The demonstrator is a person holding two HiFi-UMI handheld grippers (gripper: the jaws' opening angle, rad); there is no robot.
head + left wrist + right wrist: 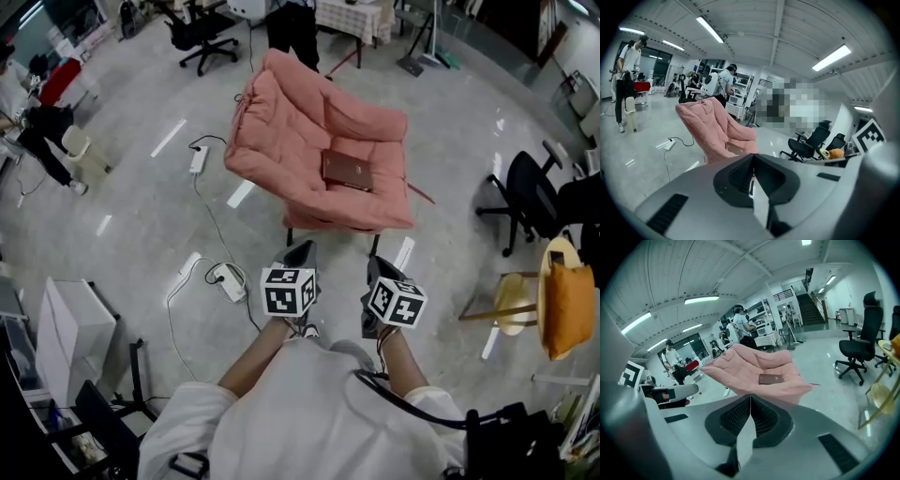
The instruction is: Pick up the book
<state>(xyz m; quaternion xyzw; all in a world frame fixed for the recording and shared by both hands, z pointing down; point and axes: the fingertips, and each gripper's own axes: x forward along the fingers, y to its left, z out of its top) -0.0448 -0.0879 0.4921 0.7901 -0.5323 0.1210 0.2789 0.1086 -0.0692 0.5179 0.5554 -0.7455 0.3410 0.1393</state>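
Note:
A dark brown book (347, 170) lies flat on the seat of a pink padded armchair (309, 141); in the right gripper view the book (770, 378) shows beyond the jaws. My left gripper (302, 253) and right gripper (379, 268) hang side by side over the floor just short of the chair's front edge, both pointing at it. The jaws of each meet with nothing between them. In the left gripper view only the chair's side (717, 129) shows; the book is hidden there.
A white power strip (228, 280) with its cable lies on the floor left of the grippers, another strip (198, 158) farther off. A black office chair (525, 197) and a wooden stool (514, 302) with an orange bag (568, 298) stand to the right. People stand in the background.

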